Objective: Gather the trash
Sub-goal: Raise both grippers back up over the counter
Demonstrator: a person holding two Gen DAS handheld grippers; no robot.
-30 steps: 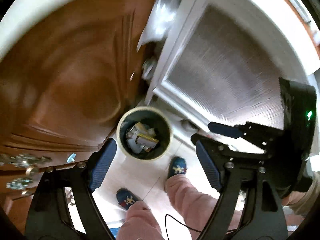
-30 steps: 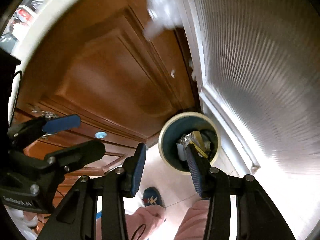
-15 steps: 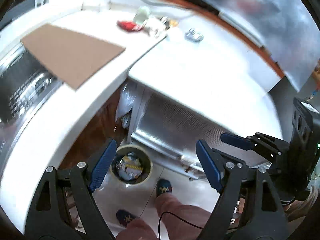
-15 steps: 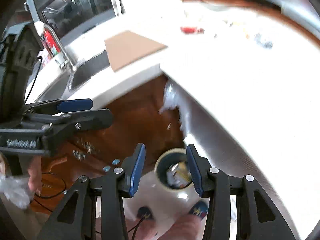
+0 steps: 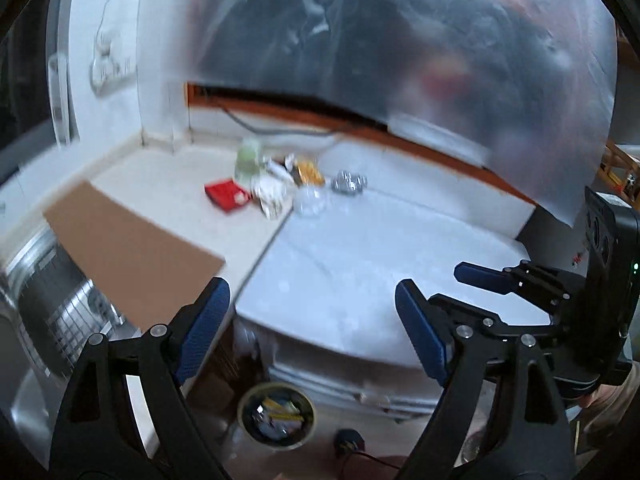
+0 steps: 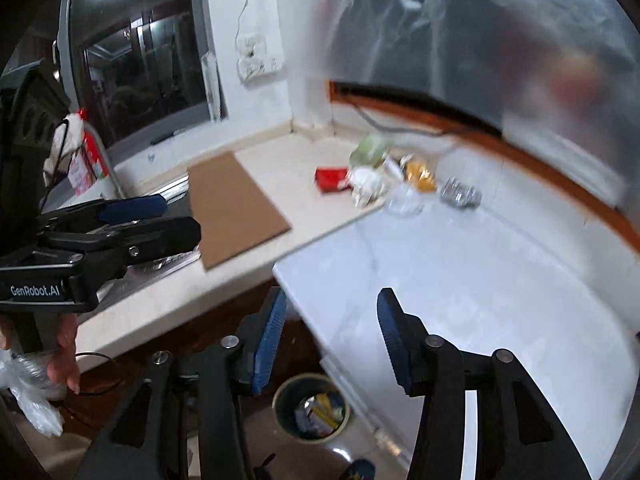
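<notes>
Loose trash lies at the back of the cream counter: a red wrapper [image 5: 226,196] [image 6: 330,178], a crumpled white paper [image 5: 272,194] [image 6: 366,184], a green item [image 5: 248,158], a yellow packet [image 5: 308,172] [image 6: 418,170], a foil ball [image 5: 349,182] [image 6: 460,194] and a clear plastic piece [image 5: 310,202]. The round bin [image 5: 276,416] [image 6: 312,406] stands on the floor below, with wrappers inside. My left gripper [image 5: 312,320] [image 6: 180,218] is open and holds nothing. The jaws of my right gripper [image 6: 332,332] [image 5: 460,288] are opening, with nothing between them. Both hang well short of the trash.
A brown cardboard sheet [image 5: 128,248] [image 6: 236,208] covers part of the steel sink [image 5: 48,312]. A white appliance top [image 5: 360,272] [image 6: 460,280] adjoins the counter on the right. A red bottle [image 6: 90,160] stands by the window. A hand [image 6: 64,356] grips the left tool, clear plastic beneath it.
Both grippers have risen from just above the bin beside the wooden cupboard to above counter height and tilted up. The counter trash has come into view. The right jaws stand a little wider.
</notes>
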